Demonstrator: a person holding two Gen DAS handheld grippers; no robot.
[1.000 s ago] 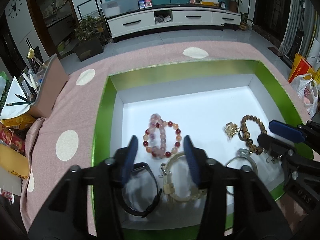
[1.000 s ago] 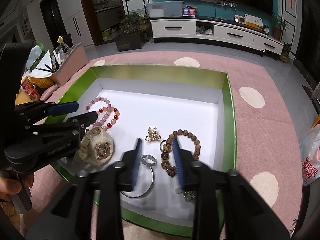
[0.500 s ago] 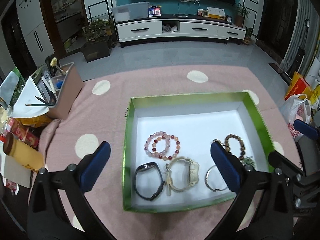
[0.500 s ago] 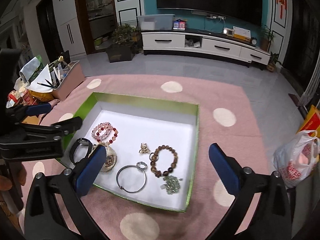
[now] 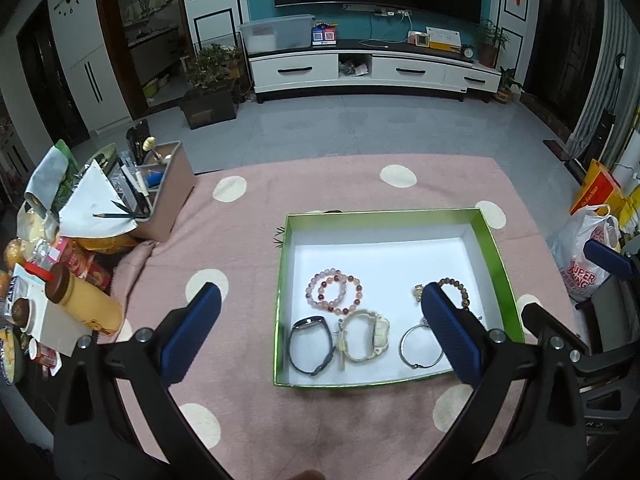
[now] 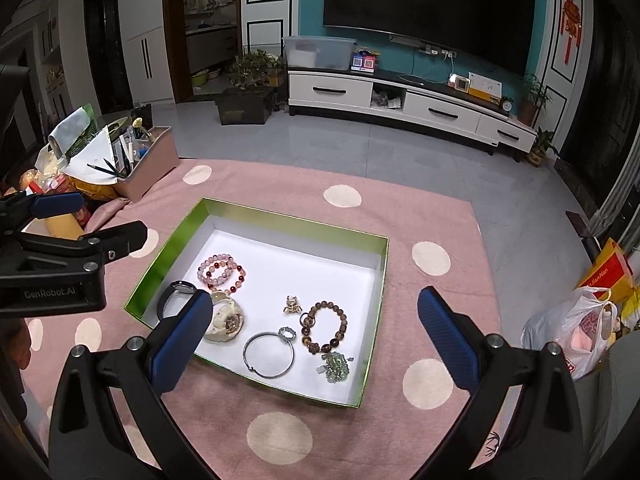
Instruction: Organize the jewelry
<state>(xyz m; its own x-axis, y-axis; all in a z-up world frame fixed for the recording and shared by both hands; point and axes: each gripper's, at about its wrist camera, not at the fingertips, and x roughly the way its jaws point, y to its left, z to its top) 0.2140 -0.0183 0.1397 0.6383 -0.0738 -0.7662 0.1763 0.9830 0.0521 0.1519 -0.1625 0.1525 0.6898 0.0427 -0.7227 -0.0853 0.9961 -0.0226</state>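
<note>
Above green box [image 6: 378, 276], both tools wide apart, empty, pink cloth [image 6: 400, 216] all round

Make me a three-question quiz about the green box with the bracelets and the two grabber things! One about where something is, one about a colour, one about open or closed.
1. Where does the black band lie in the green box?
A. Beside the cream watch, near the front wall
B. Outside, on the pink cloth
C. On the brown bead bracelet

2. What colour is the box's inner floor?
A. Pink
B. White
C. Black

3. How do the fingers of the left gripper and those of the right gripper stand?
A. Shut on the silver bangle
B. Shut on nothing
C. Wide open, holding nothing

Answers:
1 A, the band sits next to the watch along the near wall.
2 B, the floor around the jewelry is white.
3 C, each pair of blue pads stands far apart with nothing between them.
</note>
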